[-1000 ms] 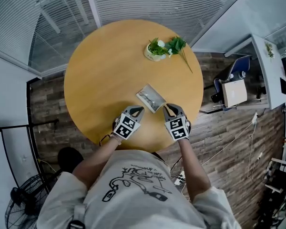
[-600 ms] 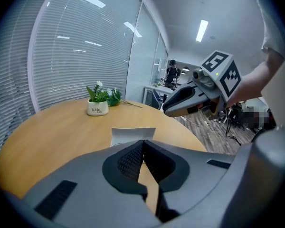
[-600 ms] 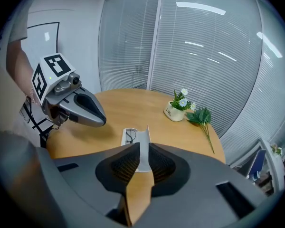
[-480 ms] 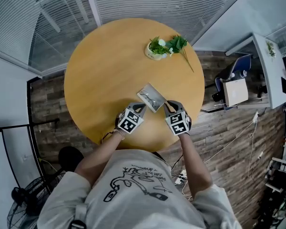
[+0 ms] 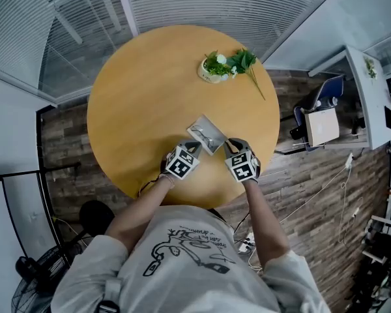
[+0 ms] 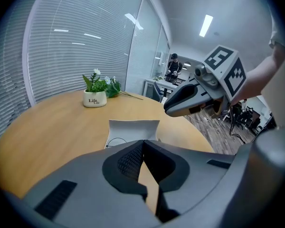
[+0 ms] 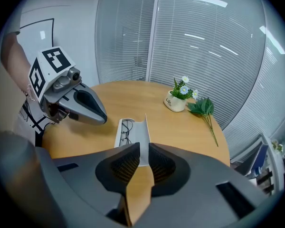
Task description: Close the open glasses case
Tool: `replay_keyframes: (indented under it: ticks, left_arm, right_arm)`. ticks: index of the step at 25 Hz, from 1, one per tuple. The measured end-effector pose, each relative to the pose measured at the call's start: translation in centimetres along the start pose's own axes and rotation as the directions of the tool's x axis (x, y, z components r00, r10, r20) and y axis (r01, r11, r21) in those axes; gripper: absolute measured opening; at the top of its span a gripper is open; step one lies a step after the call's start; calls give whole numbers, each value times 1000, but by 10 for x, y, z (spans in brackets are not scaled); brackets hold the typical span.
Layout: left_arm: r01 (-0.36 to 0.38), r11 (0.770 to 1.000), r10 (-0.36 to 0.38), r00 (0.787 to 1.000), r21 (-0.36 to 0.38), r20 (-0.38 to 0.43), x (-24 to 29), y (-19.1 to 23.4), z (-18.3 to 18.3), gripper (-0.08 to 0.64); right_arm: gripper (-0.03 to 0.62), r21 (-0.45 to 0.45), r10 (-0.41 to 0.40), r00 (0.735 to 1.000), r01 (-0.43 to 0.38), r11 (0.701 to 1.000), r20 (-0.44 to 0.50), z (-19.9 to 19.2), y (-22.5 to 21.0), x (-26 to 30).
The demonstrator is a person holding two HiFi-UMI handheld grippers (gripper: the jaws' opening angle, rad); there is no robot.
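Round wooden table (image 5: 137,109). Open glasses case (image 5: 207,134) lies near the table's front edge, lid raised, glasses (image 7: 127,127) lying inside. Left gripper (image 5: 191,148) just beside the case's near-left corner, tips closed together, nothing held. Right gripper (image 5: 231,146) at the case's near-right corner, jaws a narrow slit apart, the case's white end showing through the gap; contact not clear. Small white flower pot (image 5: 214,68) well beyond the case, a leafy sprig (image 5: 247,67) beside it.
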State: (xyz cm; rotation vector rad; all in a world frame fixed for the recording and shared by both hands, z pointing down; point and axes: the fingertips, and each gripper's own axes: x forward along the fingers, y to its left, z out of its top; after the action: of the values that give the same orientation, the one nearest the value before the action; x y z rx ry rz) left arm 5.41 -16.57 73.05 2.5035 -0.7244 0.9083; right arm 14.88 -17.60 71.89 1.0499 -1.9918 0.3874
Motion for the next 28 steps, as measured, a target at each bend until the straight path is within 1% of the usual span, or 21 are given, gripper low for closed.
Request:
replay_keyframes:
  ticks: [6, 9, 20, 28]
  left_arm:
    - [-2, 1000, 2, 999, -8, -32, 11, 5, -8, 18]
    - [3, 1000, -3, 999, -6, -44, 16, 6, -10, 18]
    - [20, 1000, -17, 995, 23, -100, 35, 8, -18, 18]
    - [26, 999, -21, 990, 29, -141, 47, 7, -28, 18]
  right_arm:
    - [67, -2, 7, 1000, -7, 1000, -31, -4, -7, 6]
    - [67, -2, 5, 1000, -5, 1000, -29, -5, -13, 11]
    - [71, -29, 33, 997, -35, 999, -74, -12, -16, 30]
    - [74, -45, 55, 993, -60, 997, -101, -16, -16, 40]
